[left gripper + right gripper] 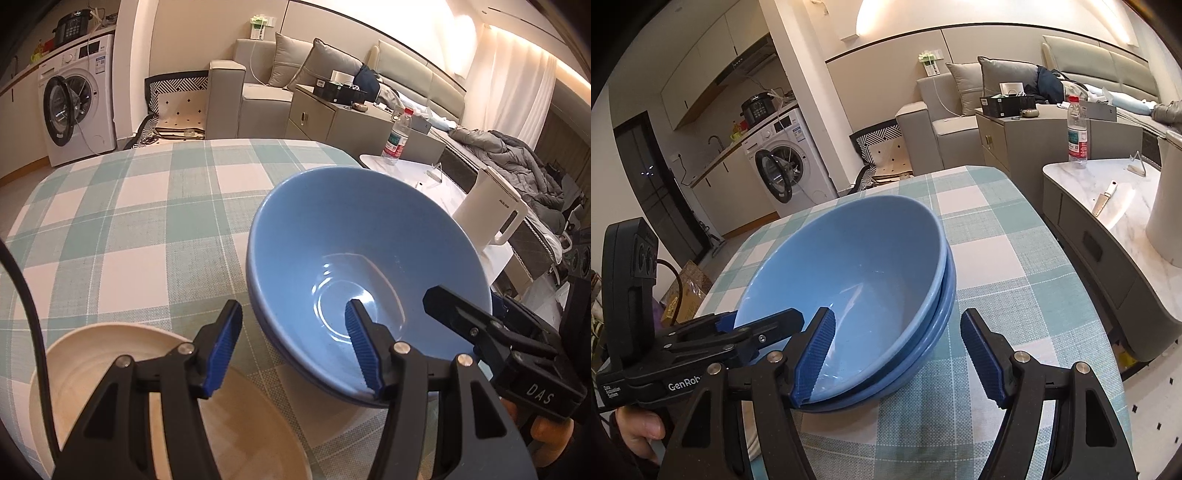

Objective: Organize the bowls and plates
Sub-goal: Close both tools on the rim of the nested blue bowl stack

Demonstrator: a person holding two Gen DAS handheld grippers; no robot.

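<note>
Bowls point(849, 266) stacked near tablecloth point(997, 266) edge; both claws straddle rims, unclamped.

Washing machine point(75, 110), grey sofa point(258, 92), marble side table point(1115, 195), warm cove light.

Both wrist views close, angled down over checked table point(129, 221); share stacked blue bowls point(354, 236) from opposite sides.

The right gripper point(897, 354) straddles the near rim of stacked blue bowls point(857, 266), pads clear.
</note>
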